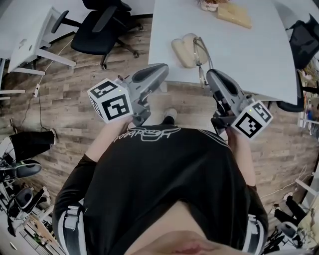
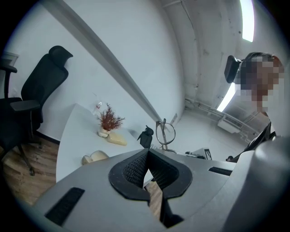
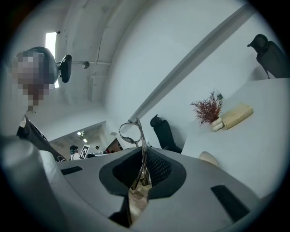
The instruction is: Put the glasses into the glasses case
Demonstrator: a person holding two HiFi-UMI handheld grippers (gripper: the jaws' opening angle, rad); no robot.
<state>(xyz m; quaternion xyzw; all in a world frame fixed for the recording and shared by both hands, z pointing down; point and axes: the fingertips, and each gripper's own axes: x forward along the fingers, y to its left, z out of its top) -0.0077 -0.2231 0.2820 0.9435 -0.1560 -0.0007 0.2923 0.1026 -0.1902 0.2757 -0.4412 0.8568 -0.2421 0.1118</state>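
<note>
A beige glasses case (image 1: 184, 50) lies open on the white table (image 1: 249, 55), near its front edge. My right gripper (image 1: 210, 74) is shut on the thin-framed glasses (image 1: 202, 55), which stick out forward over the table just right of the case. In the right gripper view the glasses (image 3: 136, 136) stand upright between the pads, with the gripper (image 3: 144, 152) clamped on one temple arm and the case (image 3: 209, 158) low to the right. My left gripper (image 1: 163, 67) hovers at the table edge left of the case. Its jaws (image 2: 146, 167) are shut on nothing.
At the table's far side sit a small red plant (image 2: 110, 120) and a yellowish block (image 1: 234, 15). A black office chair (image 1: 102, 30) and a white desk (image 1: 30, 35) stand on the wood floor to the left. A dark bag (image 1: 305, 37) is beyond the table's right edge.
</note>
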